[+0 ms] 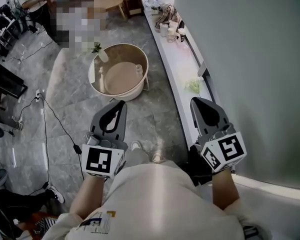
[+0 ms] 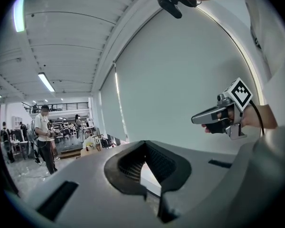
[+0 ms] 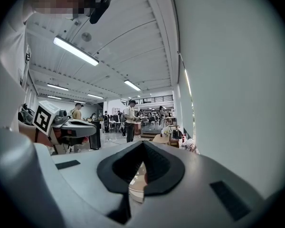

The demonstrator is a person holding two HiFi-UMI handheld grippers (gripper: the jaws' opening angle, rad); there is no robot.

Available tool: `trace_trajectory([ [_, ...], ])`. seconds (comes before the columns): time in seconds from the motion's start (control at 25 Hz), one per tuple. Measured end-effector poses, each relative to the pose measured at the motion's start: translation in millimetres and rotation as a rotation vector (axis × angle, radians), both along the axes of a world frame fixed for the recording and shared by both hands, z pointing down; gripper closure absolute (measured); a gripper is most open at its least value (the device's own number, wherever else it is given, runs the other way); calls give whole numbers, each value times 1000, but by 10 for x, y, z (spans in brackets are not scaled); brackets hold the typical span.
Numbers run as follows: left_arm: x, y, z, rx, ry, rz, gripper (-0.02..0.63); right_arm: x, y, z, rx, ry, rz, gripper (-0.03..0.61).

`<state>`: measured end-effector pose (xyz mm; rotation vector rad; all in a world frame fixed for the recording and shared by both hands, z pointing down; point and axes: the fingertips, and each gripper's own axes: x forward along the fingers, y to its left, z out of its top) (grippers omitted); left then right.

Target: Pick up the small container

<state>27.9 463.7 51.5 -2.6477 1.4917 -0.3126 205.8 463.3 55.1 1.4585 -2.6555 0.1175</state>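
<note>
We find the tub on the floor; a small container stands inside by its right wall, and the desk bearing cups runs right of it.

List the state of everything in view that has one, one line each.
Left tongs: shut, empty, in the air short of the table.
Right tongs: shut, empty, in the air beside the wall ledge.
Small pale translucent container: upright inside the round cream high-rimmed table, not touched by either tongs.
</note>
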Motion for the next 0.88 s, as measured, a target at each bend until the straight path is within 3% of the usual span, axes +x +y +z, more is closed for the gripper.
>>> trace_trajectory([
  [0.88, -189, -678, 341, 21, -4, -1, 607, -146, -661, 430, -18, 1, 11, 572],
])
